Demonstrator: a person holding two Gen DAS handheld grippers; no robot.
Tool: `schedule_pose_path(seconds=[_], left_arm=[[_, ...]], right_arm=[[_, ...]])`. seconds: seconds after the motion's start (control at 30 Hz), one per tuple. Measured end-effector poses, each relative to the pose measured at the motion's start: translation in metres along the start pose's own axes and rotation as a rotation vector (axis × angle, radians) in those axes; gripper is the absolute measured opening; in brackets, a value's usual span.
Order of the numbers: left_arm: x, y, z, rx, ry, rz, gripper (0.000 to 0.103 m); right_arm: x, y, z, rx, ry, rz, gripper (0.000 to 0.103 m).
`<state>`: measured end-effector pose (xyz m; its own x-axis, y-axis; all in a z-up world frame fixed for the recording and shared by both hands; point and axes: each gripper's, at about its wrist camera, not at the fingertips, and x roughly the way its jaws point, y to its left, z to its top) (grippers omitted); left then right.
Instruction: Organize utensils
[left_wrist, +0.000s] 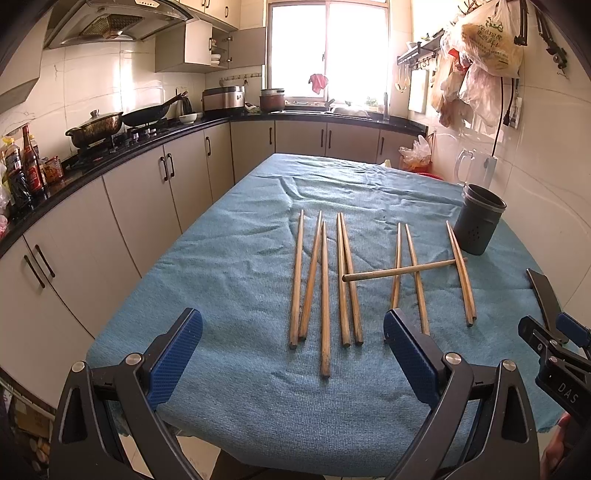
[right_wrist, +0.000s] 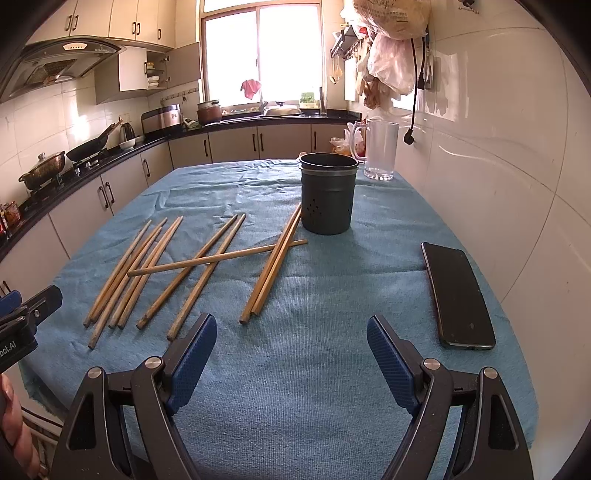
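Several wooden chopsticks (left_wrist: 325, 280) lie side by side on the blue tablecloth (left_wrist: 229, 266); one chopstick (left_wrist: 402, 271) lies crosswise over the others. They also show in the right wrist view (right_wrist: 192, 269). A dark grey utensil holder (left_wrist: 478, 221) stands upright at the right, also in the right wrist view (right_wrist: 328, 194), and looks empty. My left gripper (left_wrist: 293, 343) is open and empty, near the chopsticks' near ends. My right gripper (right_wrist: 291, 347) is open and empty, over bare cloth near the front edge.
A black phone (right_wrist: 458, 295) lies on the cloth at the right. A clear glass pitcher (right_wrist: 380, 149) stands behind the holder by the tiled wall. Kitchen counter with stove and pots (left_wrist: 99, 129) runs along the left.
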<state>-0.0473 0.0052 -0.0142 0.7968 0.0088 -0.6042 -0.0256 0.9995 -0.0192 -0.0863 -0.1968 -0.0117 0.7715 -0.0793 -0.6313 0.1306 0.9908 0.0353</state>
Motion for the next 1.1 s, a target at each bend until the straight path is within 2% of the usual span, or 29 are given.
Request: schedule_pose_path(seconds=[0.13,0.27,0.3,0.37,0.4,0.47,0.63,0.73,0.77,0.83,0.93,1.0,1.1], left_arm=[[0.004,0.000,0.002,0.002,0.011,0.002,0.098],[0.014,0.010,0.006,-0.003,0.023,0.028,0.098],[0.017,0.014,0.008,-0.007,0.025,0.039,0.098],[0.023,0.021,0.010,-0.026,0.033,0.054,0.098],[0.025,0.025,0.010,-0.038,0.036,0.057,0.098],[0.030,0.033,0.011,-0.058,0.042,0.062,0.098],[0.036,0.044,0.012,-0.063,0.038,0.071,0.098],[0.040,0.049,0.015,-0.070,0.037,0.069,0.098],[0.041,0.051,0.015,-0.073,0.039,0.068,0.098],[0.044,0.054,0.016,-0.077,0.041,0.068,0.098],[0.049,0.058,0.017,-0.077,0.048,0.069,0.098],[0.052,0.060,0.017,-0.081,0.053,0.068,0.098],[0.055,0.063,0.019,-0.091,0.057,0.066,0.098]], right_arm=[[0.003,-0.002,0.000,0.002,0.010,0.009,0.087],[0.010,-0.013,0.010,0.040,0.043,0.084,0.086],[0.015,-0.017,0.014,0.055,0.064,0.121,0.080],[0.028,-0.030,0.025,0.110,0.128,0.200,0.061],[0.034,-0.035,0.029,0.134,0.149,0.221,0.059],[0.053,-0.045,0.041,0.183,0.210,0.278,0.045],[0.105,-0.055,0.073,0.274,0.296,0.335,0.027],[0.132,-0.051,0.092,0.293,0.297,0.332,0.020],[0.139,-0.049,0.097,0.289,0.292,0.329,0.013],[0.160,-0.047,0.107,0.287,0.299,0.281,0.013],[0.182,-0.043,0.114,0.298,0.322,0.260,0.012],[0.189,-0.037,0.118,0.275,0.323,0.242,0.009],[0.196,-0.031,0.119,0.234,0.323,0.164,0.008]])
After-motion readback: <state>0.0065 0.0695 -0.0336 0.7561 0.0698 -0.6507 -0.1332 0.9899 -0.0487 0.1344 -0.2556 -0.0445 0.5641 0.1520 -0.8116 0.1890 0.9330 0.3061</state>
